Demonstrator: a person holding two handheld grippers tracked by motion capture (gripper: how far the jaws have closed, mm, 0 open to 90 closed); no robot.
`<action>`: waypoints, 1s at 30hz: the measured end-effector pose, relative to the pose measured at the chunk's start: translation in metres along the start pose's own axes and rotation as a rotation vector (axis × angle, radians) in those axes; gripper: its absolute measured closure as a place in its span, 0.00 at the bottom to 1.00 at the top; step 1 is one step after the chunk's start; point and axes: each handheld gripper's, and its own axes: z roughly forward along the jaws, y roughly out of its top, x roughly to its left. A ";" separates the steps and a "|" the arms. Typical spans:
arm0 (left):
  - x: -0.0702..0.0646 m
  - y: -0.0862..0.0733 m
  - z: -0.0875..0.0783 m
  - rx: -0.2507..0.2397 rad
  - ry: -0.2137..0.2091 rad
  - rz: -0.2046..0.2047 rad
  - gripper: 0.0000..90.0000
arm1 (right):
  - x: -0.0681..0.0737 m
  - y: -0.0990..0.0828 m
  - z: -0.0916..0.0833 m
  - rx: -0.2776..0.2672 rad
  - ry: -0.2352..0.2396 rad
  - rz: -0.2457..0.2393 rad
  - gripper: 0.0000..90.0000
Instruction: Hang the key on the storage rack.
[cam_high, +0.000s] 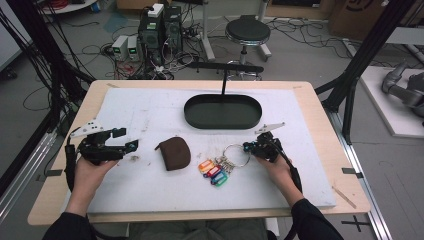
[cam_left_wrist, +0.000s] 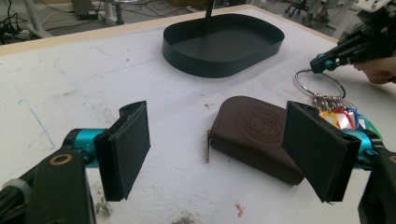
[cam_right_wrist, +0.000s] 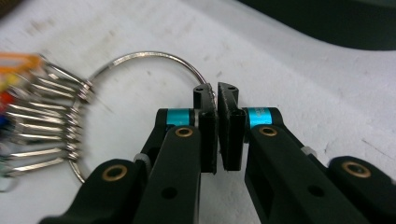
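In the high view, low and right of centre, my right gripper (cam_high: 248, 147) pinches the key ring (cam_high: 236, 155), its coloured tags (cam_high: 213, 171) lying left of it. At left, my left gripper (cam_high: 129, 139) stands wide and empty. The brown pouch (cam_high: 173, 152) lies between them on the surface (cam_high: 150, 112). Farther up sits the black tray (cam_high: 223, 111).

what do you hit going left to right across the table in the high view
left gripper → brown pouch → coloured key tags → key ring → right gripper
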 end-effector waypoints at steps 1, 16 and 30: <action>0.000 0.000 0.000 0.000 0.001 -0.003 0.26 | -0.001 0.001 -0.004 -0.030 0.024 0.012 0.98; -0.001 0.002 0.005 0.002 -0.014 0.002 0.26 | 0.016 0.006 -0.030 -0.194 0.209 0.057 0.97; -0.002 0.003 0.009 0.007 -0.027 0.005 0.26 | 0.025 0.006 -0.025 -0.121 0.226 0.004 0.97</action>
